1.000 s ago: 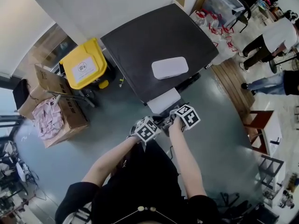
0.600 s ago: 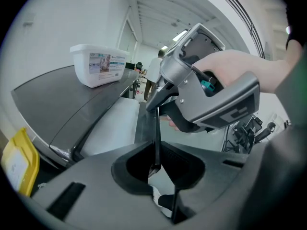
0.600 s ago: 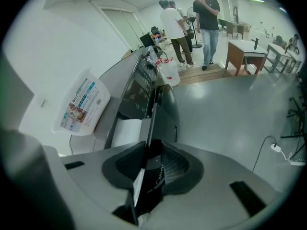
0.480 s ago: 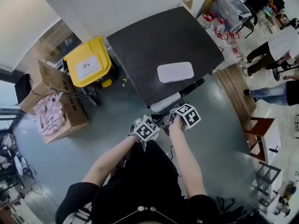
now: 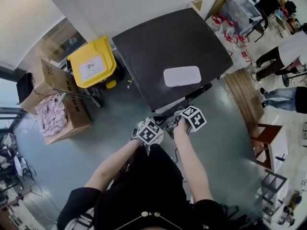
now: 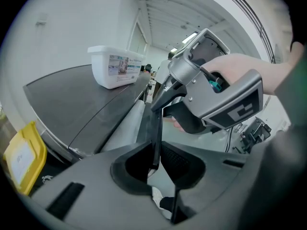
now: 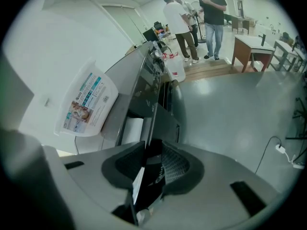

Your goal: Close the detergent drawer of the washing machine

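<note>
The grey washing machine with a dark top carries a white rectangular plastic tub on its lid. At the machine's front edge the white detergent drawer stands out only a little. The left gripper pinches the thin edge of the drawer's dark front panel. The right gripper, just beside it, clasps the same panel, its jaws having just been easing wider.

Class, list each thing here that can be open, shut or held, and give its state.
detergent drawer: nearly shut, a white strip juts out
left gripper: shut on the drawer's front
right gripper: gripping the drawer's front, jaws have just been opening
white tub: lid on
yellow bin: lid shut
cardboard box: flaps open
</note>
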### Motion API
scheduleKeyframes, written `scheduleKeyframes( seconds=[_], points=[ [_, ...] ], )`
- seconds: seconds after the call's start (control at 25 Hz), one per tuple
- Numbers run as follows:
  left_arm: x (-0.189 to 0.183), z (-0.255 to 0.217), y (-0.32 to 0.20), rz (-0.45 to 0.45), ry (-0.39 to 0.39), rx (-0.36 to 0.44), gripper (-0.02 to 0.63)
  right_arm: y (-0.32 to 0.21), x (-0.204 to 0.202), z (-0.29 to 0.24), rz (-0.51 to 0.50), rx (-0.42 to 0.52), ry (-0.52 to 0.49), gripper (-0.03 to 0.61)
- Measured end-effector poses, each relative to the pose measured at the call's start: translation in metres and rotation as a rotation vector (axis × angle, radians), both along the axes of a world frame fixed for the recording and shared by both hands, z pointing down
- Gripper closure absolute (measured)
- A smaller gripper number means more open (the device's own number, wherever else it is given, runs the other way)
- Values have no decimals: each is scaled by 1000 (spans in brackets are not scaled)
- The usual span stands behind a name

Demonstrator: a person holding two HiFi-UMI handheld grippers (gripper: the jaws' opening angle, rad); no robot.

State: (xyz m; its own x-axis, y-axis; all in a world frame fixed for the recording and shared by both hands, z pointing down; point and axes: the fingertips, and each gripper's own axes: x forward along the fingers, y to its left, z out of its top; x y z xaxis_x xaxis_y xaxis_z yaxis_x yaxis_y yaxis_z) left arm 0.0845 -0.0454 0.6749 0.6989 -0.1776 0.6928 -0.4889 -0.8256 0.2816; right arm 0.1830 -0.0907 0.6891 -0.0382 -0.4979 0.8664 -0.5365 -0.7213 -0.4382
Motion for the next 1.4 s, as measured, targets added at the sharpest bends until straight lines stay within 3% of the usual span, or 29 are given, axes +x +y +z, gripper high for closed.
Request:
scheduleKeyframes(
  seconds=[0.44, 0.88, 1.08, 1.4],
  points=[
    [-9, 0, -19, -122, -19, 33, 548, -14, -10, -2, -67, 33, -47, 460],
    [-20, 2, -25, -177, -104, 57, 532, -24, -20, -3, -101, 58, -125, 457],
    [-25, -6, -26, -159, -192, 185, 532, -25, -21, -2, -109, 67, -142, 457],
    [-35, -33, -24, -74, -248, 390, 572, -30, -24, -4, -95, 83, -154, 463]
  ],
)
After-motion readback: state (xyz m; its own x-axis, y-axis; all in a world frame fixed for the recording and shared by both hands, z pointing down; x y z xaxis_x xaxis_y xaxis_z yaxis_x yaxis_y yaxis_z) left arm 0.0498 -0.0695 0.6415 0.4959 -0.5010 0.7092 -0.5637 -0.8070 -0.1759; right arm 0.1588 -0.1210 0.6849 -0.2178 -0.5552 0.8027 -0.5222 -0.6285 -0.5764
